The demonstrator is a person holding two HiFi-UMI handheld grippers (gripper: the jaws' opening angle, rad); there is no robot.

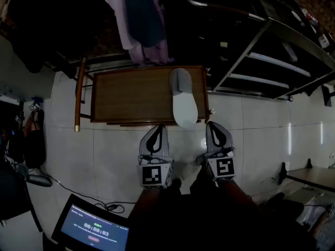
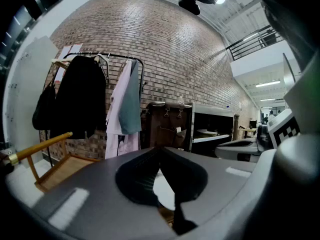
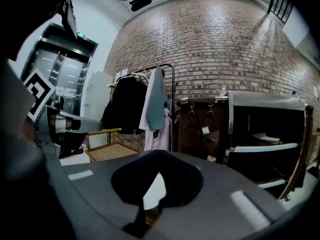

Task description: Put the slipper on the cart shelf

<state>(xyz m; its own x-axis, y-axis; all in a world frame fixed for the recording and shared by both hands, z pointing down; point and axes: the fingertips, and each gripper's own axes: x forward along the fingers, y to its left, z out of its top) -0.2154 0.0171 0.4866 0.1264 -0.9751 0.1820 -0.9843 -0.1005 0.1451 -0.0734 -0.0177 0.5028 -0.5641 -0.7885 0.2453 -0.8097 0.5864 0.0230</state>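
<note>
On cart shelf, slipper near-to-far, toe away

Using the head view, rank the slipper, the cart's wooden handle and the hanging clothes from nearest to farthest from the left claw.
1. The slipper: just ahead and right of the left claw, lying on the cart shelf.
2. The wooden handle: along the cart's left side.
3. The hanging clothes: beyond the cart's far edge.
</note>
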